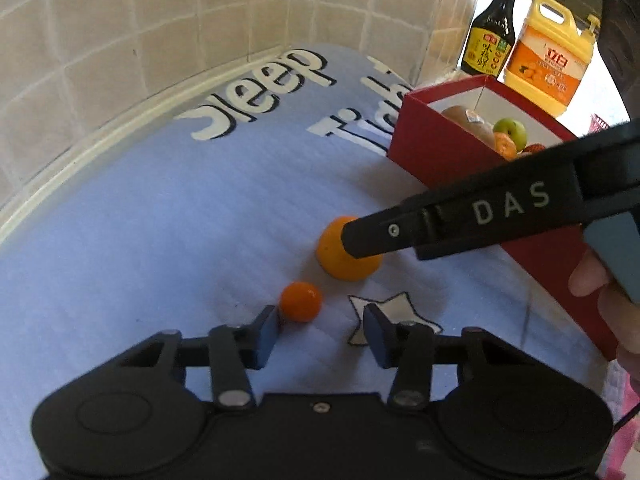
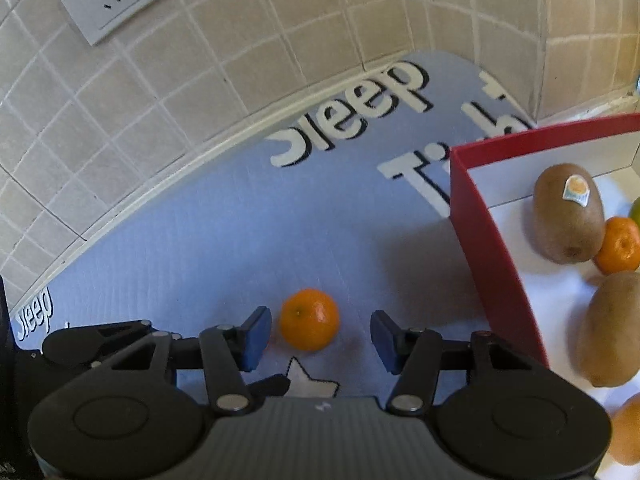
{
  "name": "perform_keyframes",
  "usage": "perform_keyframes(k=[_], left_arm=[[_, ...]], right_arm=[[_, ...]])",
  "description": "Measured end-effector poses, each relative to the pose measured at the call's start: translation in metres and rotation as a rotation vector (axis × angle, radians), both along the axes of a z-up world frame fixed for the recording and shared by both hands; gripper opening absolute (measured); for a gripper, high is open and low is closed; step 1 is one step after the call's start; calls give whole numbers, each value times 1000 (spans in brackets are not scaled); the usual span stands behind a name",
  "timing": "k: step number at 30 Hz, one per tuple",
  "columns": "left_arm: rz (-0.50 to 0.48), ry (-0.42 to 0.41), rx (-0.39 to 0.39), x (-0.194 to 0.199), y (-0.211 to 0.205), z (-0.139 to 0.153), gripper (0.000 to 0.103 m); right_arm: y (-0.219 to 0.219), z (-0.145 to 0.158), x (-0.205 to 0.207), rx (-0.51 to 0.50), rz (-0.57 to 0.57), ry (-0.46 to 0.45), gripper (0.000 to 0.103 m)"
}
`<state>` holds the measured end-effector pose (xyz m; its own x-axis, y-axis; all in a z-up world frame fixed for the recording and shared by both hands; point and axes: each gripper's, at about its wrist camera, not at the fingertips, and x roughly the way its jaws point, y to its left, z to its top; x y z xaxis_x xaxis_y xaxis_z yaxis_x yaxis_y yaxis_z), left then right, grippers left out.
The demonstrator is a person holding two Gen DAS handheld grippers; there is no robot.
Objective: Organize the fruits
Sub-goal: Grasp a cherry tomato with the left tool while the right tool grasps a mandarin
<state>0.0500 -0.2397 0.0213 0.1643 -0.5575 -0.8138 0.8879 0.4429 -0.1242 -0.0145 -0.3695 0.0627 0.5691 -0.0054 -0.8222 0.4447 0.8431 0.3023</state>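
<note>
Both claws gape over round, glossy oranges (image 1: 301,301) (image 2: 309,319).

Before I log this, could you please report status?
Left gripper, right gripper: jaws open. Right brackets larger orange, ungrasped. Small orange beside left jaws. Nothing between oranges and red box.

The right tongs (image 1: 362,240) hide part of the larger orange (image 1: 340,252).

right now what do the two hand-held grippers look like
Both are black plastic with linkage arms, silver pivot screws and blue finger pads. The left hand-held gripper has a smooth black body; the right hand-held gripper has a ribbed grey one and white "DAS" lettering on its side.
</note>
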Motion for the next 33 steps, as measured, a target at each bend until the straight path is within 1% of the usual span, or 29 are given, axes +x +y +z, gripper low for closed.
perform_keyframes(k=[2,4,7,15,18,20,22,25,26,28,29,30,31,33], left_arm=[[0,-15,2,-2,-1,0,47],[5,-9,0,-1,-1,0,46],[15,-10,-3,-1,1,0,38],[33,-1,-17,1,0,-2,35],[31,5,-22,2,0,-2,33],[35,3,-25,2,0,-2,24],[35,5,-28,3,1,-3,25],[39,11,-35,4,2,-2,24],[41,14,-40,4,2,0,24],[50,8,-63,4,4,9,24],[48,2,-87,5,5,18,24],[43,-3,-116,5,5,30,24],[39,-15,-141,6,4,43,24],[22,-56,-201,4,0,75,24]], right_arm=[[-1,-3,1,4,1,1,57],[2,-4,1,1,6,2,57],[5,-7,3,-10,11,9,57],[8,-14,15,-15,20,25,54],[9,-14,18,-25,26,26,52],[9,-15,21,-28,29,33,46],[10,-17,24,-31,36,38,40],[11,-17,24,-31,36,33,39],[10,-16,23,-14,34,20,39],[6,-8,17,25,25,-17,39],[5,1,13,28,20,-41,39],[3,10,8,20,16,-59,38],[0,25,0,2,5,-88,38],[-7,54,-16,-35,-15,-144,38]])
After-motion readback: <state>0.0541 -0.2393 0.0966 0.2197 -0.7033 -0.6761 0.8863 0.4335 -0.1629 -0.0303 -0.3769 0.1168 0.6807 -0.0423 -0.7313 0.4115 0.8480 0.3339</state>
